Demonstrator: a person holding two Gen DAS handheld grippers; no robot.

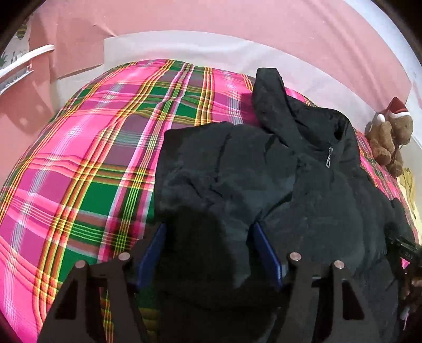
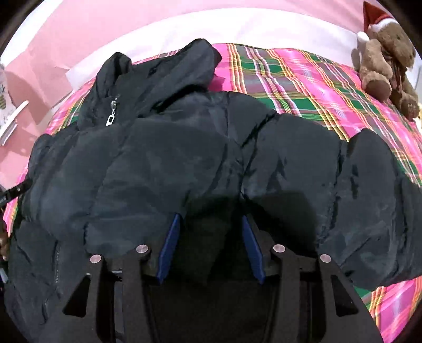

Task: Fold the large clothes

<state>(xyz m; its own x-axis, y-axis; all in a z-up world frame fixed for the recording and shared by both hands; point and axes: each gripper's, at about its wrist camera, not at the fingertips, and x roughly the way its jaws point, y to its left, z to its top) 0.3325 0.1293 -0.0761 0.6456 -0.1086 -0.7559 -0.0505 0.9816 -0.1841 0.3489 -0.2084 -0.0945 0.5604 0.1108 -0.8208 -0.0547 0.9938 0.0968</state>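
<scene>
Both views are brightly and evenly lit from above; colours are saturated, and the plaid bedspread reads vivid with slight colour fringing on its stripes. A dark soft-edged shadow lies on the black jacket just ahead of the fingers in each view, at lower centre of the frame. The jacket shows faint sheen on its puffed panels; detail in its darker folds is lost. Fisheye distortion bows the bed and the pink wall strongly. Black vignette fills the frame corners. Edges are soft; the teddy bear at upper right is slightly blurred.
</scene>
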